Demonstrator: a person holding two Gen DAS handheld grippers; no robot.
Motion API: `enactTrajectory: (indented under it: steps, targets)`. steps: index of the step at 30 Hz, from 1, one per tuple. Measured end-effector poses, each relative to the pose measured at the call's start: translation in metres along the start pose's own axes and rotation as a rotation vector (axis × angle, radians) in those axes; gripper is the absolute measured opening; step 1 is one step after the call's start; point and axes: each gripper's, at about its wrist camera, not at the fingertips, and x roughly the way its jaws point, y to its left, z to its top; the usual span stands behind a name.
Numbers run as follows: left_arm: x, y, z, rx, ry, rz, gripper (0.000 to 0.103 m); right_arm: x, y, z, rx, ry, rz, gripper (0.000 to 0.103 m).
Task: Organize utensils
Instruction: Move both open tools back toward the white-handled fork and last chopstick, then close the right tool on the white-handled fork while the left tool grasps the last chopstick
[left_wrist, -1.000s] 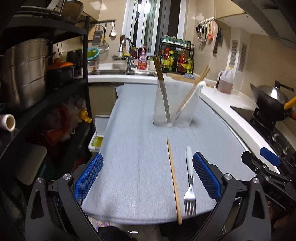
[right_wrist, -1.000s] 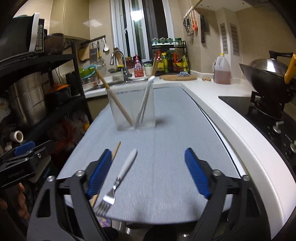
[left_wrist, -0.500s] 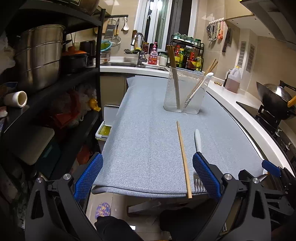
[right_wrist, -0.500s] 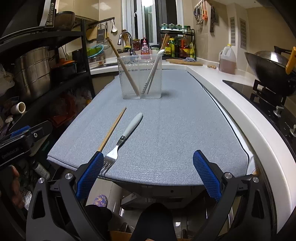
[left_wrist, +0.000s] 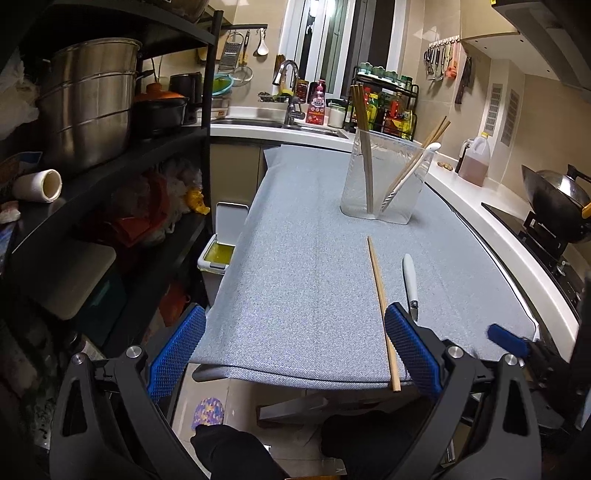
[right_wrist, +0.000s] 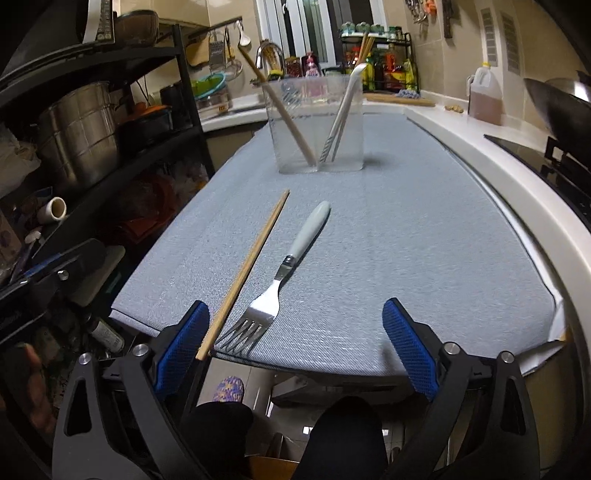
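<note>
Looking thru the left wrist view 1st: the left hand-held gripper (left_wrist: 293, 350) hangs wide w/ nothing between its pads, off the near edge of the worktop (left_wrist: 295, 277). Vs 1 s ago the view has pulled back, so the floor and a dark trouser leg now show under the edge; the gripper has backed off rather than closed in, so no pick is under way on this side. The loose chopstick (left_wrist: 380, 310) lies lengthwise, its near tip overhanging the edge just left of the right pad. The fork (left_wrist: 409, 282) sits just right of it, tines hidden behind that pad. Far off stands the clear holder (left_wrist: 384, 181) w/ 2 compartments, already carrying chopsticks and a white-handled utensil.

Right wrist view: the right hand-held gripper (right_wrist: 293, 349) is wide but closing, nothing between the pads yet. It sits lower and nearer the edge than 1 s ago, prob lining up on the fork (right_wrist: 284, 273). Here the tines show in full, touching the near edge, w/ the chopstick (right_wrist: 247, 269) tip against the left pad; the left view hides both facts.
</note>
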Motion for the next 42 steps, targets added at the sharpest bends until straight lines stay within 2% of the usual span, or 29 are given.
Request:
enactTrajectory:
  steps: [2,6,8,12,16,19,22,25,29,35,39,42]
  targets:
    - [0.000,0.000,0.001,0.001,-0.001,-0.001,0.094,0.014,0.002,0.004,0.015,0.039,0.004,0.077]
    - [0.000,0.000,0.000,0.003,-0.002,0.008,0.094,0.039,0.002,0.016,0.048,0.111,-0.004,0.062]
    - [0.002,0.001,0.000,-0.002,0.003,0.008,0.094,0.049,0.000,0.020,0.065,0.139,-0.006,0.058]
    - [0.003,0.001,0.001,-0.003,0.005,0.012,0.094,0.059,0.010,0.025,-0.024,0.150,-0.060,0.048]
    - [0.004,0.004,0.002,-0.010,0.005,0.008,0.094,0.056,-0.004,0.026,-0.045,0.159,-0.071,0.046]
    - [0.005,0.003,0.001,-0.012,0.009,0.002,0.094,0.053,-0.034,0.029,-0.002,0.161,-0.089,0.046]
    - [0.008,0.000,-0.001,-0.008,0.016,-0.006,0.094,0.047,-0.061,0.031,0.063,0.163,-0.049,0.048]
    - [0.011,-0.005,-0.003,-0.007,0.023,-0.021,0.094,0.035,-0.080,0.027,0.129,0.127,-0.024,0.051]
    - [0.012,-0.011,-0.007,0.005,0.032,-0.034,0.094,0.021,-0.089,0.003,0.182,0.068,0.011,0.052]
    - [0.015,-0.022,-0.013,0.032,0.047,-0.045,0.094,0.016,-0.078,-0.008,0.188,-0.009,0.096,0.043]
    - [0.015,-0.028,-0.015,0.048,0.051,-0.050,0.094,0.018,-0.066,-0.014,0.111,-0.046,0.043,0.037]
    - [0.015,-0.030,-0.016,0.064,0.055,-0.054,0.094,0.016,-0.074,-0.015,0.171,-0.058,0.078,0.036]
